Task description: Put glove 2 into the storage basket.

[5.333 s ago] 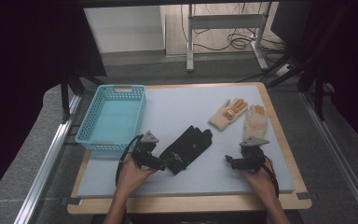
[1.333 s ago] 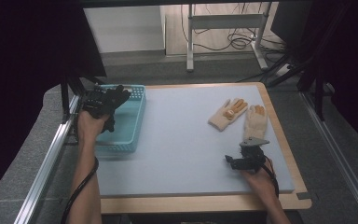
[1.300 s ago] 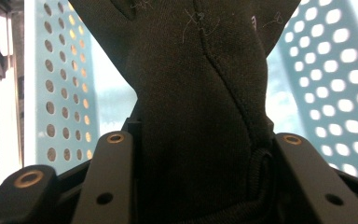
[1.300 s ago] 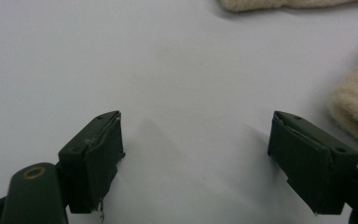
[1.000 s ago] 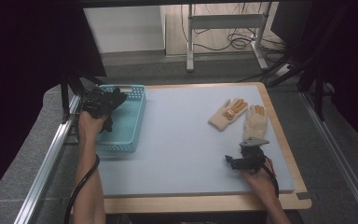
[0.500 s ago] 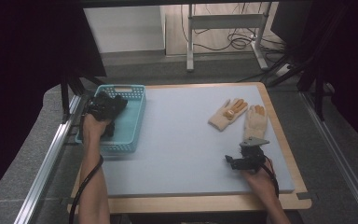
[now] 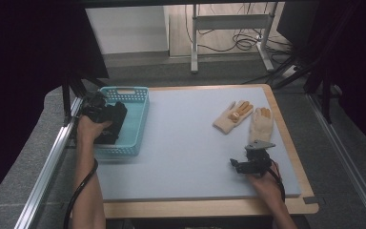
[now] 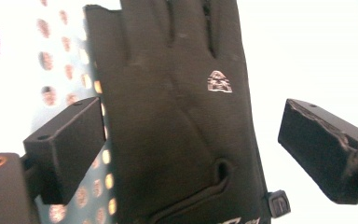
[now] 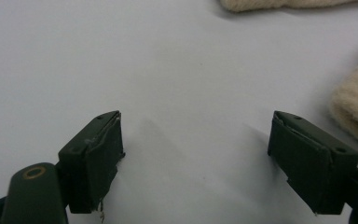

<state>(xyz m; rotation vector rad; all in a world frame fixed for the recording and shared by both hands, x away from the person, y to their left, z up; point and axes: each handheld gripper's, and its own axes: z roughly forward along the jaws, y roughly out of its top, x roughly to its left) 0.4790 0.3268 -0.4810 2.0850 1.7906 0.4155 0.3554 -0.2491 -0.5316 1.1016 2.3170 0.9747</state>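
High view: the left gripper (image 7: 106, 113) hangs over the near-left part of the turquoise basket (image 7: 138, 125), which stands at the left edge of the grey table mat (image 7: 186, 143). A black glove (image 7: 116, 125) lies inside the basket, directly under this gripper, and partly covers the perforated floor.

Left gripper view: the black glove (image 8: 177, 116) lies between the two black jaws, its fingers pointing away from the camera and a small pale logo (image 8: 219, 81) on its back. The jaws have just been opening; they stand wide apart, and a gap shows on each side between pad and fabric, so the glove is released rather than pinched. The dotted floor of the basket (image 8: 70, 60) appears to the left of the glove.

High view: the right gripper (image 7: 238, 164) rests low over the near-right part of the mat, held by the person's right hand (image 7: 263, 177). Two cream gloves lie beyond it: one cream glove (image 7: 233, 116) set at a slant, and a second cream glove (image 7: 261, 124) just to its right, nearer the gripper.

Right gripper view: the right gripper (image 9: 196, 158) has its jaws spread wide over bare mat, with nothing between them. The edge of the second cream glove (image 9: 356, 102) lies close beside the right-hand jaw, apart from it.
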